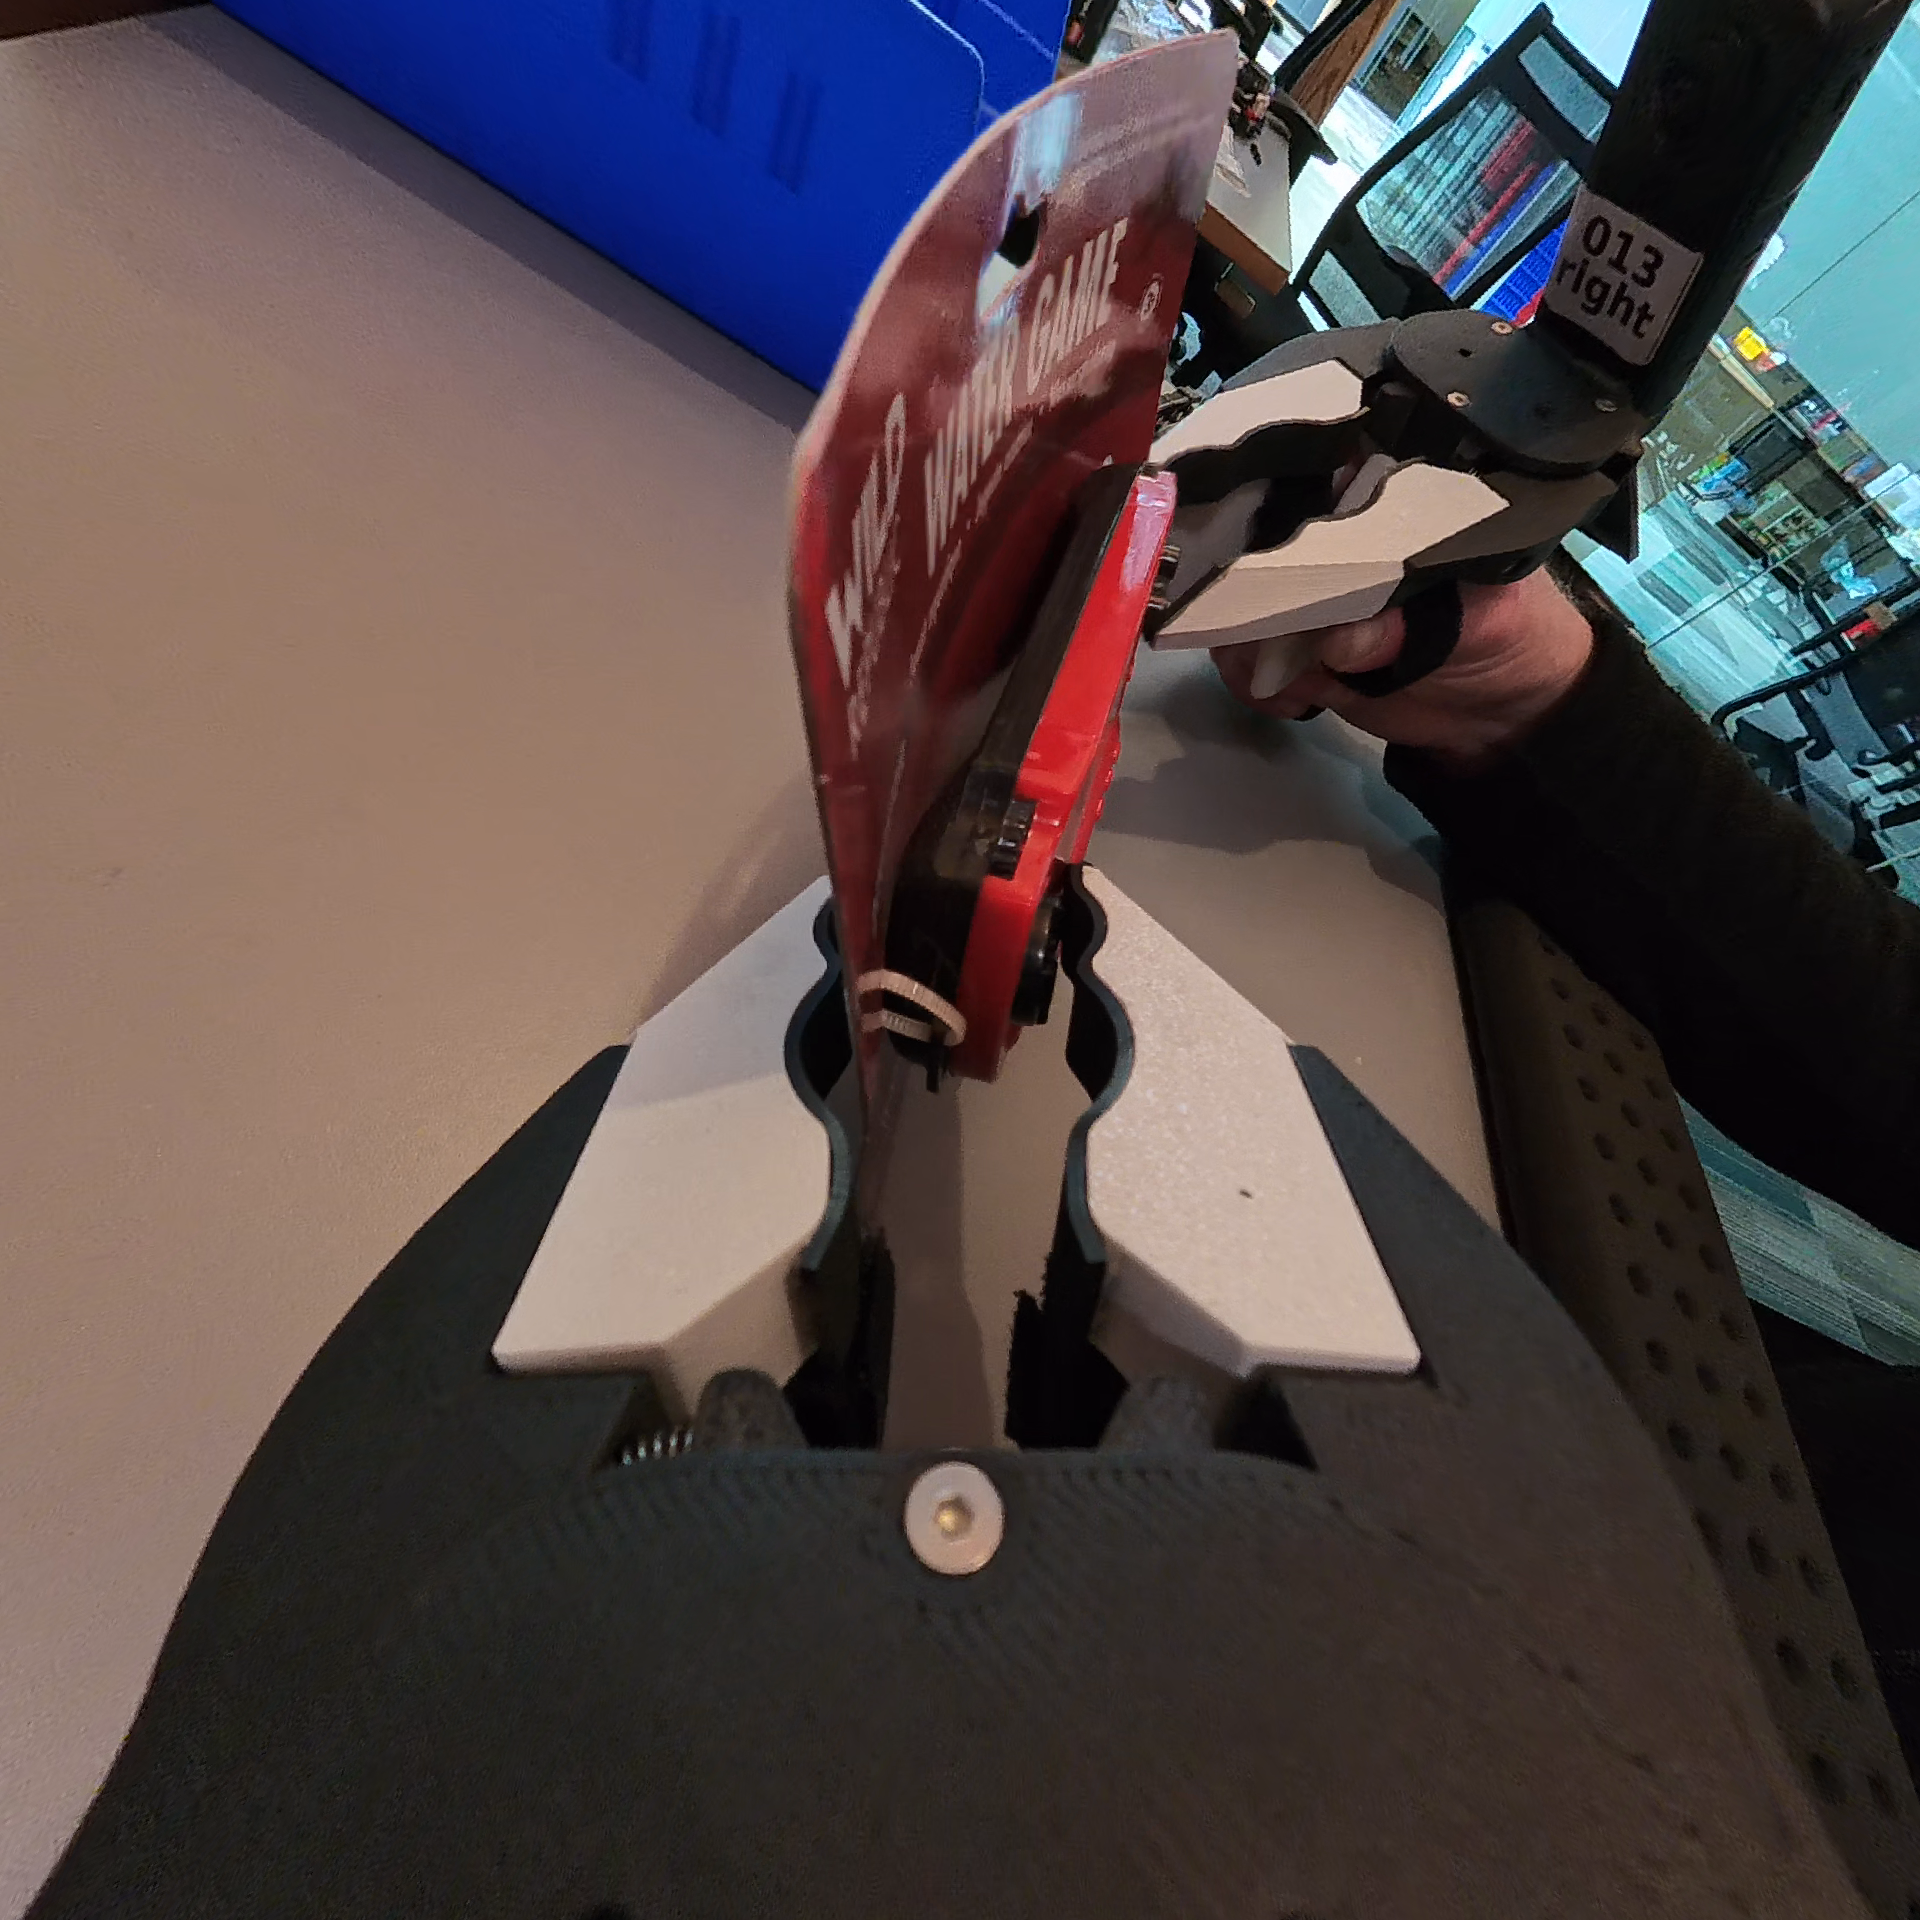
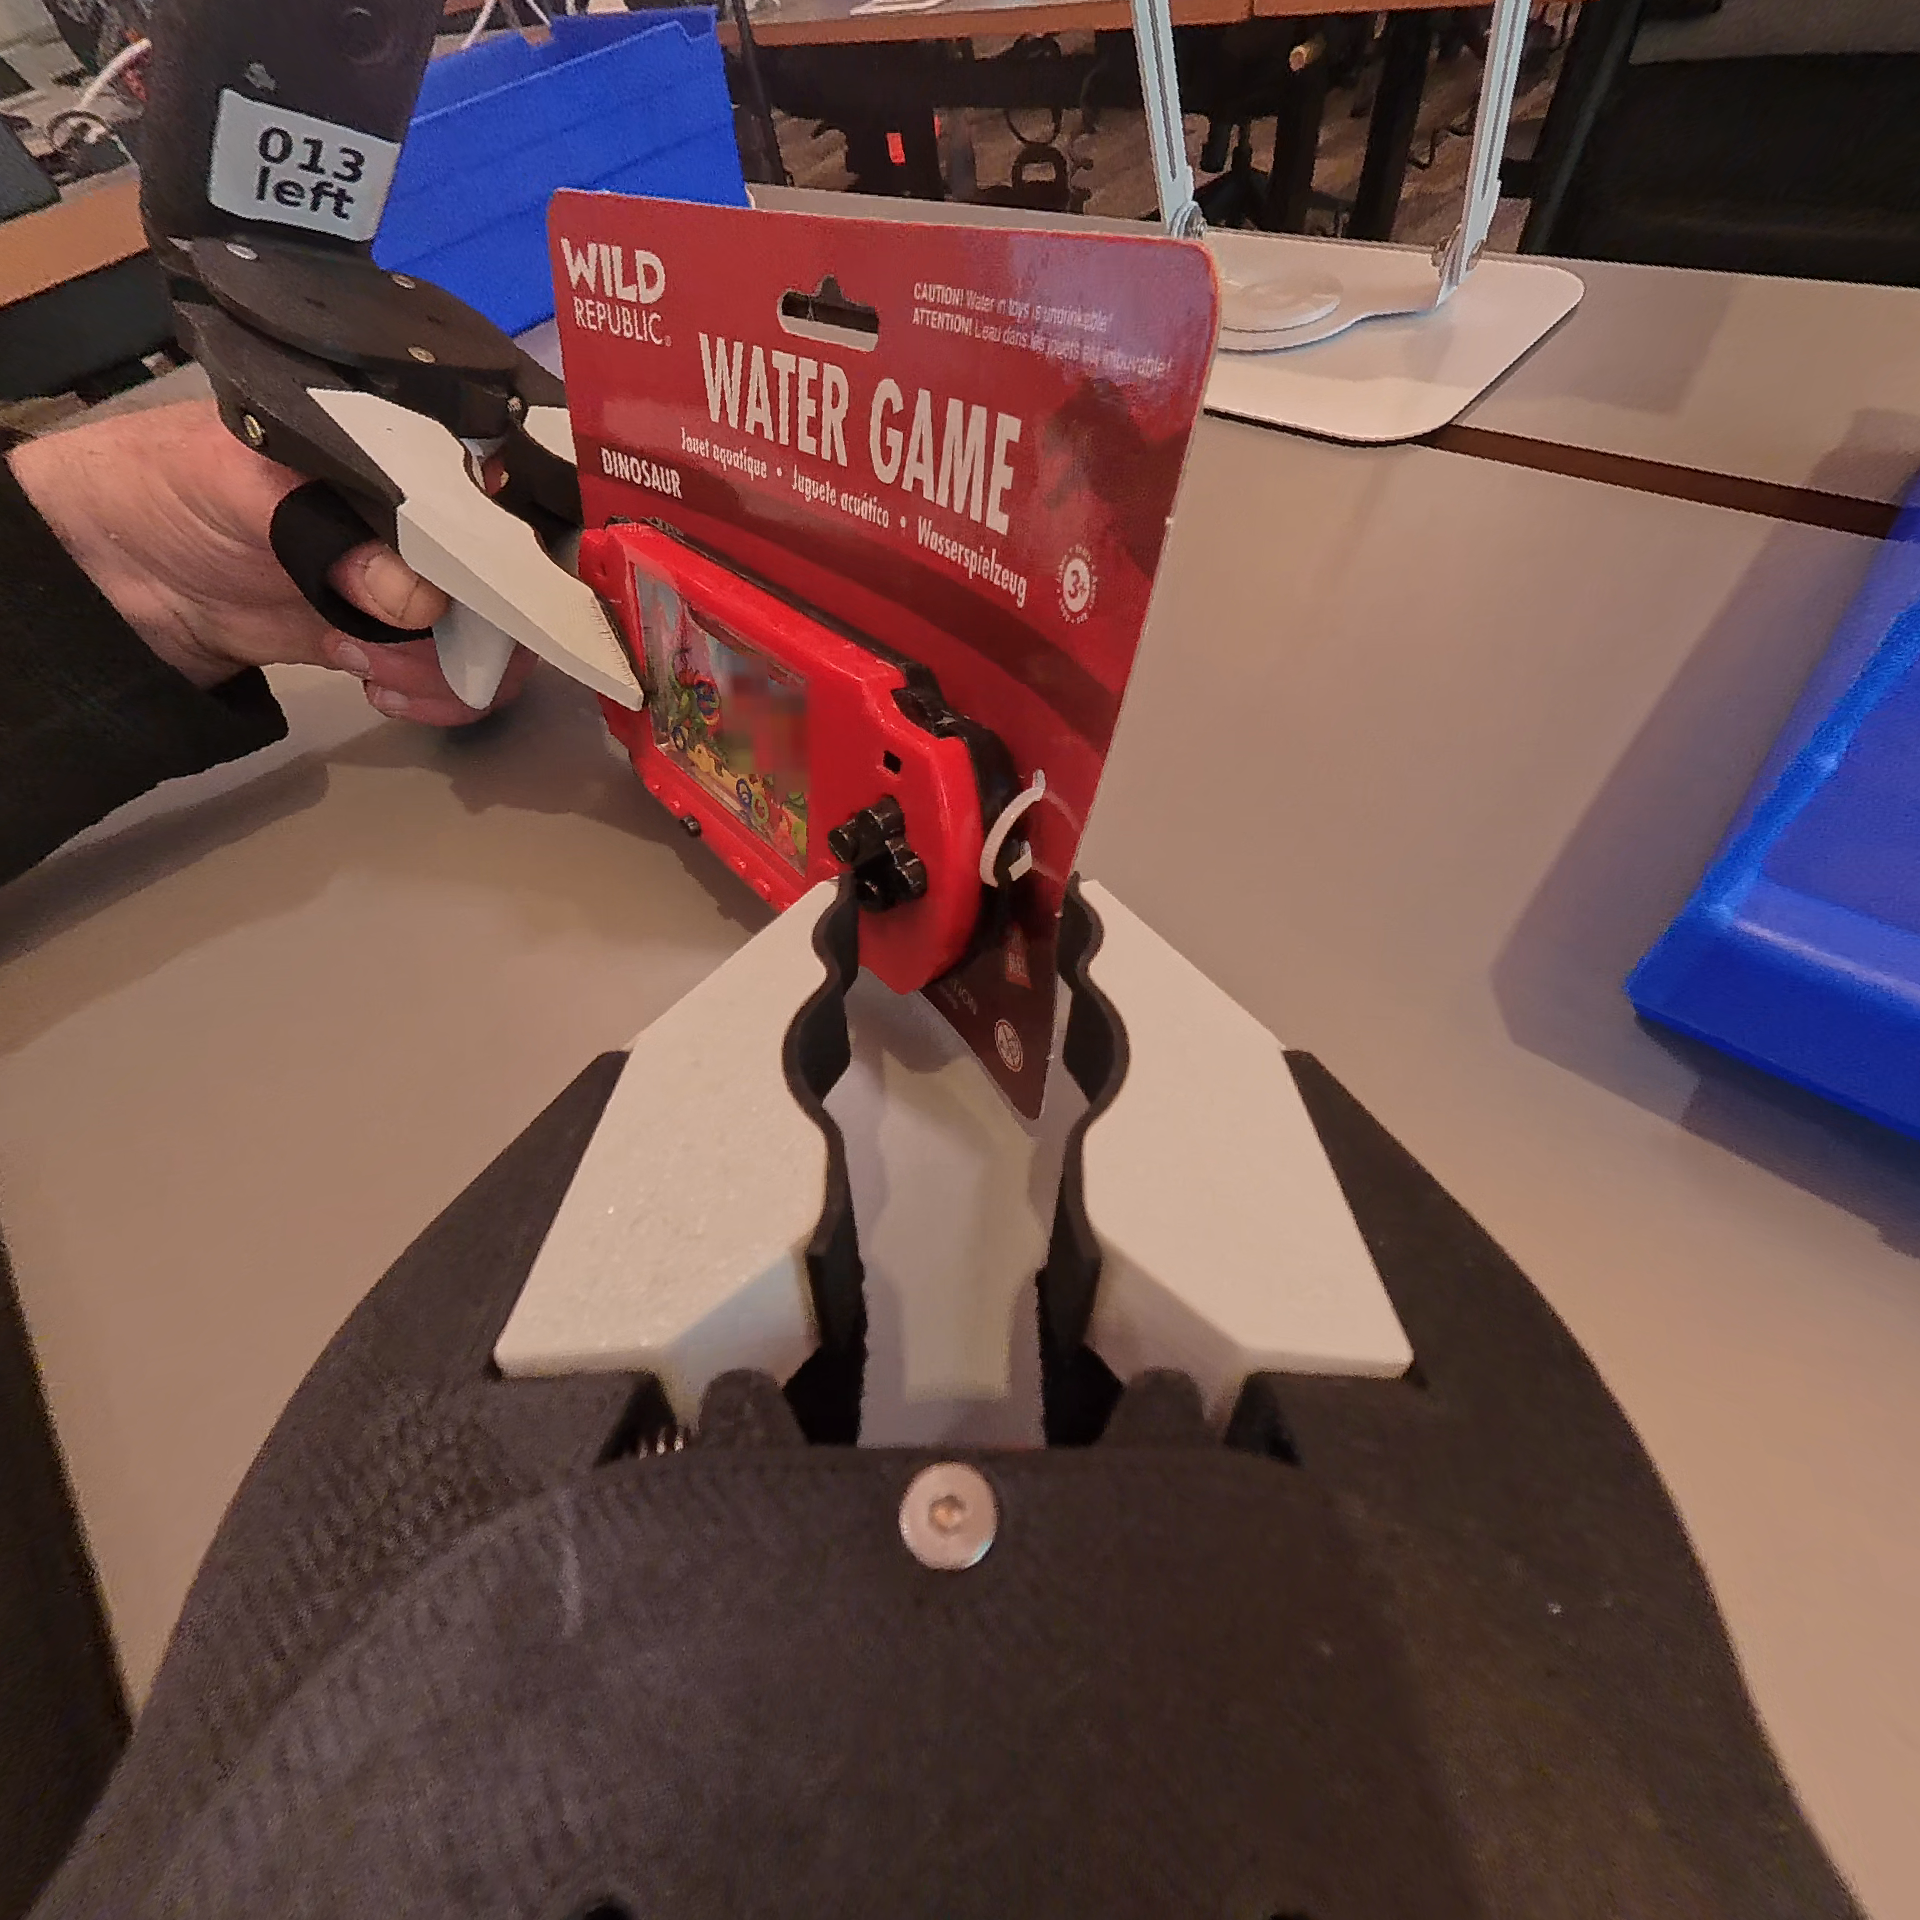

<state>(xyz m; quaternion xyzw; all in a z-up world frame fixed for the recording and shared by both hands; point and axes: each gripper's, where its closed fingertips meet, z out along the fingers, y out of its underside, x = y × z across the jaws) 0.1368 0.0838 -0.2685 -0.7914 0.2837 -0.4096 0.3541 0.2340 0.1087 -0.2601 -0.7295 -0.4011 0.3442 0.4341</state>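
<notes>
Toy card (image 2: pixel 883 436) above grey table (image 2: pixel 1351 779).

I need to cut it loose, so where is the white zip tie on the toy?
The white zip tie loops round the red handheld toy's end beside the black button, just above the right gripper; in the left wrist view it sits between the left gripper's fingertips.

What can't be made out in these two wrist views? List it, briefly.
- Back of the red cardboard backing card: neither view shows it.
- Picture on the red plastic handheld water toy: right wrist view, a blur patch covers part of the screen.
- Left gripper contact: right wrist view, one of its fingers is behind the card.
- Blue plastic bin: cut off by the right edge, contents unseen.
- Right gripper pinch: pads' contact hidden by the toy.
</notes>
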